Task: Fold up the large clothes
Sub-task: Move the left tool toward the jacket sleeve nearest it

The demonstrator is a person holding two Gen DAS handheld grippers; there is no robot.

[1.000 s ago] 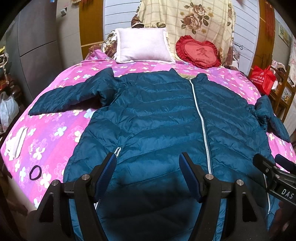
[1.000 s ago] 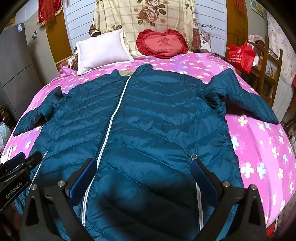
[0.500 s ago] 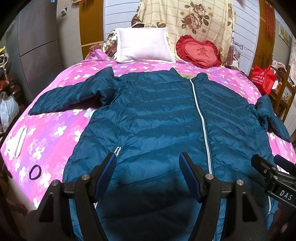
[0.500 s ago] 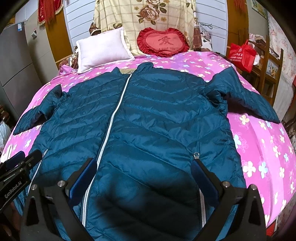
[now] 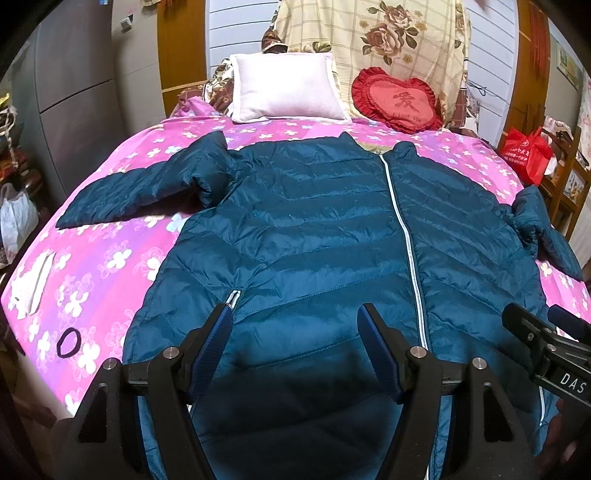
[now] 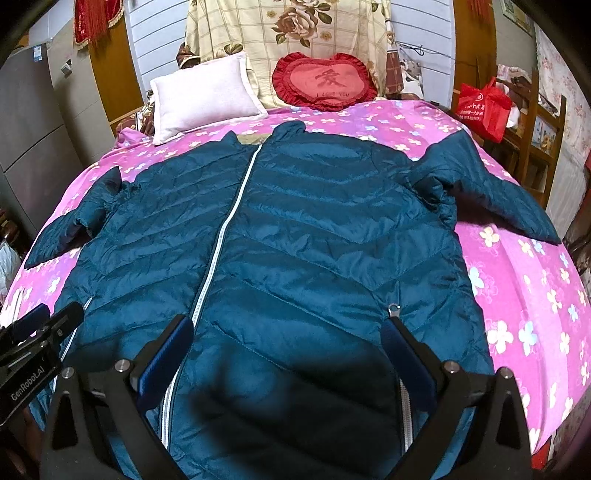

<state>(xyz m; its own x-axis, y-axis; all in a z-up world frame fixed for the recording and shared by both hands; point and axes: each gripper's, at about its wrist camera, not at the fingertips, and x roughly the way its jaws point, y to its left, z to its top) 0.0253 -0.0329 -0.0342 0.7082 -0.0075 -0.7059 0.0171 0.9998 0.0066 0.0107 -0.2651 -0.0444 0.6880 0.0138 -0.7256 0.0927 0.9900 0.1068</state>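
Pink floral bed [image 5: 110, 258], white paneled wall [image 5: 236, 33], grey cabinet [image 5: 74, 92] leftward.

Little has changed — the right gripper [image 5: 546, 332] has crept slightly up and left in the left view. In the right view the jacket [image 6: 295, 240] sits a touch lower — the camera has eased back or tilted.

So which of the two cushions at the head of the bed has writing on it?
The red heart cushion, with a character on it; the white pillow left of it is plain.
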